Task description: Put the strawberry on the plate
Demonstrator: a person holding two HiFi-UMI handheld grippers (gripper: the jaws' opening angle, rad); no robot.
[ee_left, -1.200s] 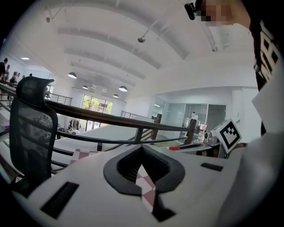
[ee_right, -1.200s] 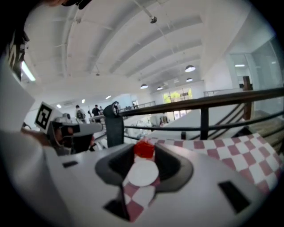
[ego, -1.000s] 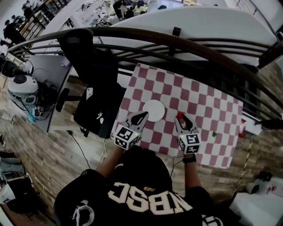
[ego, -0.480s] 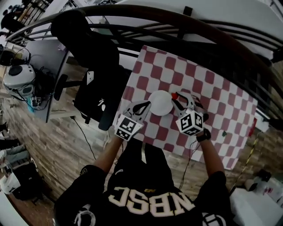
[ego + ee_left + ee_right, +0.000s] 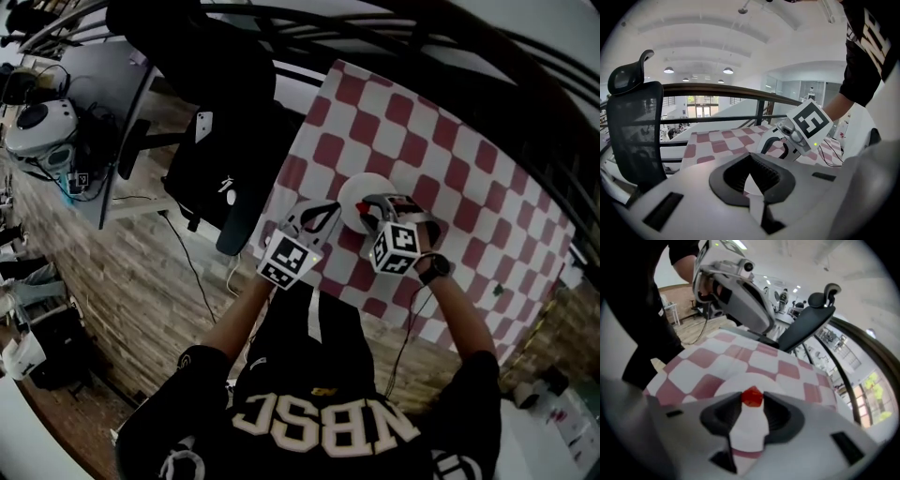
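A small red strawberry [image 5: 364, 207] is pinched between the tips of my right gripper [image 5: 368, 212], which is shut on it. In the right gripper view the strawberry [image 5: 752, 397] hangs over the near part of the white round plate [image 5: 740, 379]. The plate [image 5: 357, 187] lies on the red-and-white checked tablecloth [image 5: 441, 159]. My left gripper [image 5: 328, 211] hovers at the plate's left edge, its tips together with nothing between them. The left gripper view shows those joined tips [image 5: 750, 158] and the right gripper's marker cube [image 5: 811, 124] beyond.
A black office chair [image 5: 206, 84] with a dark jacket stands left of the table. A dark curved railing [image 5: 525, 56] runs behind the table. A grey desk [image 5: 94, 103] with a white rounded device [image 5: 33, 127] is far left. A small green thing [image 5: 498, 291] lies on the cloth's right side.
My right gripper has carried the strawberry leftward, from right of the plate to over it. The left gripper has stayed by the plate's left edge. The head camera has shifted.
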